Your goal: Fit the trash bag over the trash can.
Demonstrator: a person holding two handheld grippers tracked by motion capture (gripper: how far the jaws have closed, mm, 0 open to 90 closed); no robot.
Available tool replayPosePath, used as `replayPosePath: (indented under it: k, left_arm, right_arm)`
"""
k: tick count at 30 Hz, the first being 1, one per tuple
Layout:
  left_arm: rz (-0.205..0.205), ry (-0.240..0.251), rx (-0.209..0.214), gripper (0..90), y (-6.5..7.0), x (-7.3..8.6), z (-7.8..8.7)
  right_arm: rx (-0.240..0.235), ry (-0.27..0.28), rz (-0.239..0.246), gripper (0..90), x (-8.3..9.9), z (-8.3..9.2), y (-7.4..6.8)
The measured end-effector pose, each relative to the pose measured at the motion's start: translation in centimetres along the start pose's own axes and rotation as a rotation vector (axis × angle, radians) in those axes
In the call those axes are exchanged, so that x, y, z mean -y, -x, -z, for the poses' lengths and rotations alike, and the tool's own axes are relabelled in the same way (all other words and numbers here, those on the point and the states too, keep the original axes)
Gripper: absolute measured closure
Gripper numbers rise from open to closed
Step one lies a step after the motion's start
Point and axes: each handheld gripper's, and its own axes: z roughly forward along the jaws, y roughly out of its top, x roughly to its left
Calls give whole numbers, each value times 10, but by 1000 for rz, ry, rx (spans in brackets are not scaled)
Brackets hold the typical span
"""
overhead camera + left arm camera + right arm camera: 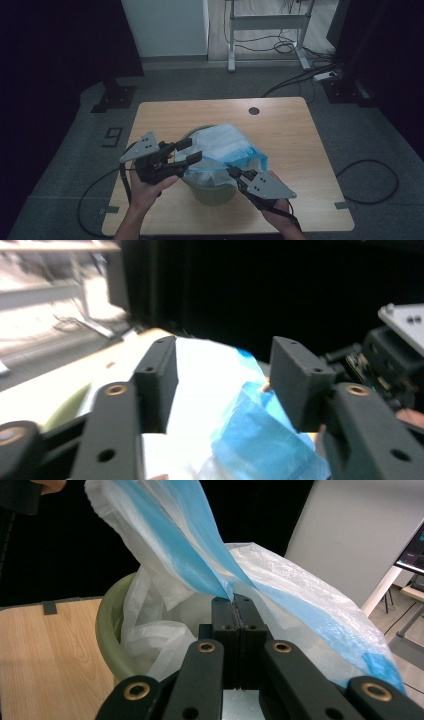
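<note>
I'm lining a green bin (212, 192) that stands near the table's (280, 130) near edge, about midway along it, with a white bag (220, 142) edged in a blue band (185, 555) bunched over its mouth. My right gripper (232, 172) is clenched on that blue hem — in the right gripper view the jaws meet with the film pinched between them. My left gripper (187, 152) is released, jaws apart over the bag's left side, nothing pressed. To do this well, I judge I should keep the right pinch steady as an anchor, take a fresh bite of hem with the left, then draw it outward and down over the rim without tearing. The right gripper view shows the bin's inner rim — the high view gives how both grippers stand around it.
</note>
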Motion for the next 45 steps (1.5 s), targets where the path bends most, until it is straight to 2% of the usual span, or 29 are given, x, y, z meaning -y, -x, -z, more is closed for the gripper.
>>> replayPosePath:
  k: [3,6,8,10,12,13,14,15,16,17,18,21,23,24,25,26,29,30,31,32,33,34,35,36,39,40,41,42,45]
  left_arm:
    - [-22,-61,43,390,1,0,-12]
    - [-37,-91,40,401,3,2,-17]
    - [-60,-141,17,474,4,4,-24]
    - [-70,-173,6,596,4,5,-29]
    - [-71,-185,-3,709,3,5,-31]
    - [-75,-195,-12,709,3,6,-33]
    - [-82,-199,-36,792,3,6,-35]
    - [-92,-202,-52,792,2,6,-36]
    - [-104,-190,-90,849,1,6,-37]
    - [-104,-190,-90,873,1,6,-37]
    - [-100,-175,-117,873,-1,6,-37]
    - [-40,-108,-178,895,-13,6,-36]
    - [-24,-96,-190,896,-17,6,-36]
    - [10,-73,-211,896,-25,7,-37]
    - [10,-73,-211,896,-25,7,-37]
    - [38,-56,-220,896,-35,7,-38]
    - [62,-40,-234,896,-45,8,-39]
    - [79,-30,-236,896,-50,8,-40]
    - [95,-20,-243,896,-57,8,-40]
    - [122,-7,-245,896,-67,7,-41]
    - [122,-7,-245,896,-67,7,-41]
    - [141,0,-254,896,-78,5,-42]
    - [141,0,-254,896,-78,5,-42]
    - [159,12,-260,896,-87,2,-42]
    - [170,25,-266,896,-94,-1,-40]
    - [181,39,-271,896,-100,-6,-37]
    - [181,39,-271,896,-100,-6,-37]
    - [187,54,-280,896,-104,-10,-32]
    - [190,70,-282,896,-105,-15,-25]
  right_arm:
    - [-1,1,1,884,0,0,0]
    - [1,2,-1,884,0,0,0]
    - [2,1,-2,884,0,0,1]
    - [3,1,-2,884,0,0,1]
    - [3,1,-1,884,-1,0,0]
    - [3,1,-1,884,-1,0,0]
    - [2,-1,4,884,0,-1,-1]
    - [2,-1,4,884,0,-1,-1]
    - [3,-3,7,884,0,-1,-1]
    - [3,-3,7,884,0,-1,-1]
    - [4,-5,9,884,0,-1,-1]
    - [6,-13,10,884,2,0,0]
    - [7,-15,12,884,2,0,1]
    - [9,-23,13,884,3,-1,3]
    - [9,-23,13,884,3,-1,3]
    - [10,-33,11,884,4,-2,7]
    - [14,-44,7,884,6,-4,13]
    - [22,-54,0,884,7,-8,21]
    - [22,-54,0,884,7,-8,21]
    - [28,-56,-3,884,5,-13,32]
    - [29,-57,-5,884,3,-15,38]
    - [27,-56,-7,884,1,-18,44]
    - [27,-56,-7,884,1,-18,44]
    - [12,-54,-2,884,-5,-26,56]
    - [-4,-51,6,883,-12,-34,68]
    - [-15,-52,18,883,-20,-43,79]
    - [-15,-52,18,883,-20,-43,79]
    - [-30,-47,21,884,-28,-52,88]
    - [-43,-26,37,884,-43,-62,97]
